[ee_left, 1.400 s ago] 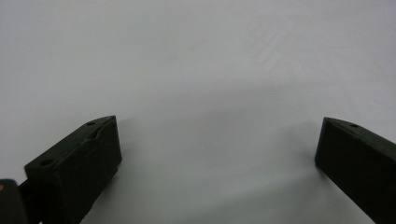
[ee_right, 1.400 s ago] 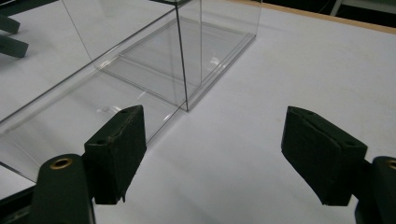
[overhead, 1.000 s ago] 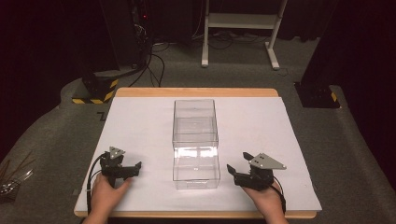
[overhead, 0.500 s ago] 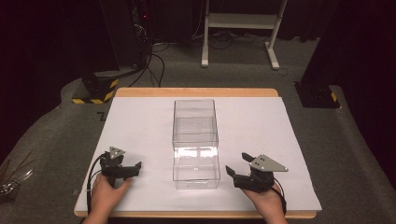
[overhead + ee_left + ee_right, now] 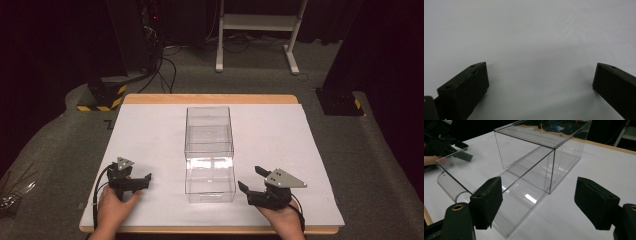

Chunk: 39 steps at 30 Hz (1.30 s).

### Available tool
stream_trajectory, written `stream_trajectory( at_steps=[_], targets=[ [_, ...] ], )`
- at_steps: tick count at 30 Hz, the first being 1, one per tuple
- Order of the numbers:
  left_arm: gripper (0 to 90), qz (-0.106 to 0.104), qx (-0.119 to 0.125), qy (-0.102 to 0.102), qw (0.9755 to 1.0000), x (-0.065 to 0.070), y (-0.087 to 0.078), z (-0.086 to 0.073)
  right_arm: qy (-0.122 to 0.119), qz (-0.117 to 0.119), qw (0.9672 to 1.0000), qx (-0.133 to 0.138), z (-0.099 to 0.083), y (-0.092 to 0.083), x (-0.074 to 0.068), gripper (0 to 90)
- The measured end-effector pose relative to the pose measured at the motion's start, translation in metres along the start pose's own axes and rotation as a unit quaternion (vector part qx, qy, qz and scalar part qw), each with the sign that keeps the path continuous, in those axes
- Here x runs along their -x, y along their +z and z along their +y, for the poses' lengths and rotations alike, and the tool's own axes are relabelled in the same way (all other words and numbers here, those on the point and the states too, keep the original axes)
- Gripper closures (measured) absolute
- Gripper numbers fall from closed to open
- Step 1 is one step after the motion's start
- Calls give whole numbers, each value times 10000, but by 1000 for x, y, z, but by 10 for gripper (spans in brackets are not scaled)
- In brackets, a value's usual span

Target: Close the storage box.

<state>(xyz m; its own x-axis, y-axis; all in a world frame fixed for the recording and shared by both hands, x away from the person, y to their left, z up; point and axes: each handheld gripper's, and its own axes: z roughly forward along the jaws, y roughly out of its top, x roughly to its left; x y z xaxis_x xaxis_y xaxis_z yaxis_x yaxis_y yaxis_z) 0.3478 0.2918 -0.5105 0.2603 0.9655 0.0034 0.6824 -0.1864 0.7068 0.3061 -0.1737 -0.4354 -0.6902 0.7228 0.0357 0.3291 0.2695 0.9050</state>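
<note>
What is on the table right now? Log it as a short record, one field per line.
surface: wooden table covered with a white sheet
main object: clear plastic box at the centre, its front panel folded out toward the person
left tongs: open, nothing between the jaws, resting on the sheet left of the box
right tongs: open, nothing between the jaws, just right of the box's near end, pointing toward it
contact: neither tongs touches the box

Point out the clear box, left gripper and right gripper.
clear box [image 5: 208,130]: high view, top panel of the closed rear part.
left gripper [image 5: 145,180]: high view, midway between its fingertips.
right gripper [image 5: 251,179]: high view, midway between its fingertips.
</note>
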Motion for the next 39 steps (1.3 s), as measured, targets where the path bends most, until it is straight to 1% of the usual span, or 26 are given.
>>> stream_trajectory(
  at_steps=[2,11,18,23,31,39],
  targets=[
    [6,0,2,-1,10000,0,0,0,-28,16,10000,-41,0,1,-3,229],
    [5,-1,-1,-1,10000,0,0,0,-55,208,9998,-58,-2,3,-12,234],
    [6,0,0,-1,10000,0,0,0,-49,317,9994,-110,-4,5,-16,236],
    [6,0,0,0,10000,0,0,0,-92,405,9990,-183,-6,9,-19,236],
    [6,0,0,-2,10000,0,0,0,-162,461,9984,-297,-8,16,-23,233],
    [6,0,1,-1,10000,0,0,0,-171,496,9983,-260,-7,21,-23,232]
  ],
)
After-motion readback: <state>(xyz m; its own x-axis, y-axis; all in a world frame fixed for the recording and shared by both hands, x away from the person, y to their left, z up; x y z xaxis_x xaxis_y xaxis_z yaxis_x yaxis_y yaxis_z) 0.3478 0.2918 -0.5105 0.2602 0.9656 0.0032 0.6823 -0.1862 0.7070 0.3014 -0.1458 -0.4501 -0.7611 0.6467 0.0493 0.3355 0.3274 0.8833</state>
